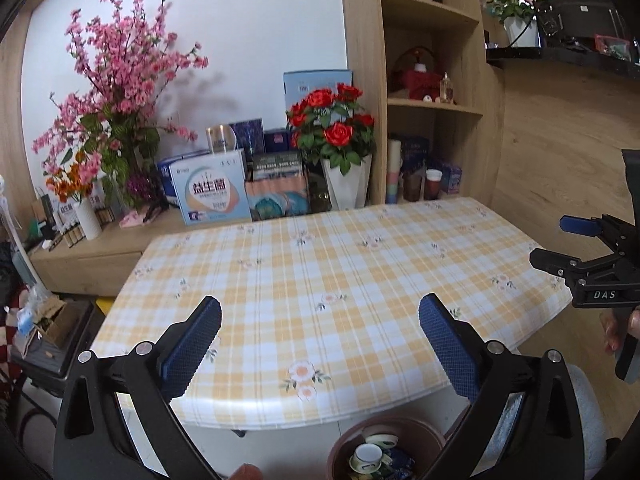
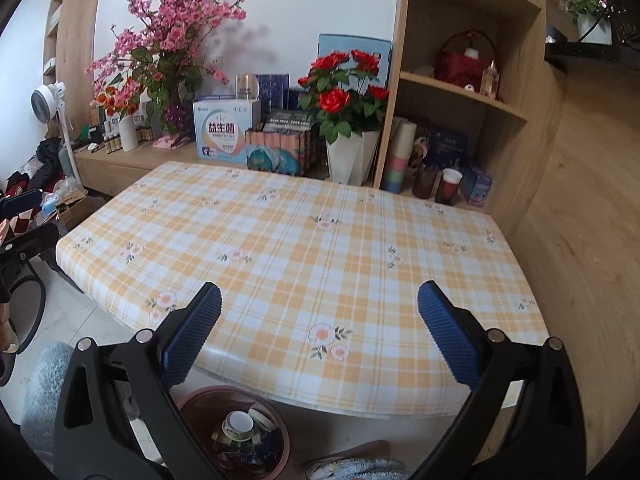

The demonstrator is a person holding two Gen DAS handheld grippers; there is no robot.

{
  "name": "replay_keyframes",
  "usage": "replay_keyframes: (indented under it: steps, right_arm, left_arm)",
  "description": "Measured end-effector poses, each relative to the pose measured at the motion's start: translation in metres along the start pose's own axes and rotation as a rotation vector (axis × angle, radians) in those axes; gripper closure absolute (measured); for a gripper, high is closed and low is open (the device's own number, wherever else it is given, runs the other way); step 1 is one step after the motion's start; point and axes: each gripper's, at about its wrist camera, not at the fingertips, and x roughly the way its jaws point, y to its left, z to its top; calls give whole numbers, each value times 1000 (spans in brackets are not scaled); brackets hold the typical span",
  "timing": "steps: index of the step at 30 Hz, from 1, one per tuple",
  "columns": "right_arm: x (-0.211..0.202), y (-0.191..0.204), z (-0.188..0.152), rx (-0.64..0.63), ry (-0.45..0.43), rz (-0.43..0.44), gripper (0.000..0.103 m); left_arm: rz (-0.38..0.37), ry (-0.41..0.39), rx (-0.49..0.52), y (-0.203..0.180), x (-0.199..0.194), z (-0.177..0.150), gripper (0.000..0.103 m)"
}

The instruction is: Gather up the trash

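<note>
A brown round bin (image 1: 404, 430) stands on the floor under the table's near edge, holding a paper cup (image 1: 366, 456) and wrappers; it also shows in the right wrist view (image 2: 276, 424) with a cup (image 2: 239, 424) inside. My left gripper (image 1: 320, 330) is open and empty above the table's near edge. My right gripper (image 2: 319, 330) is open and empty too; it shows in the left wrist view (image 1: 552, 242) at the right. The table (image 1: 360, 280) with its yellow checked cloth carries nothing that I can see.
Behind the table, a low wooden counter (image 1: 100, 248) holds boxes, a pink blossom vase (image 1: 116, 92) and a red rose pot (image 1: 346, 176). Wooden shelves (image 1: 436, 108) stand at the back right. A grey fluffy stool (image 2: 44, 384) and floor clutter lie at the left.
</note>
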Motion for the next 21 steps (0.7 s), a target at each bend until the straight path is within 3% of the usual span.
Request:
replay_keyframes:
  steps: [9, 21]
  right_arm:
    - [-23, 0, 21, 19, -46, 6, 6]
    - [-28, -2, 21, 33, -50, 6, 6]
  left_arm:
    - [-4, -66, 15, -4, -19, 28, 6]
    - [-7, -81, 17, -13, -24, 32, 6]
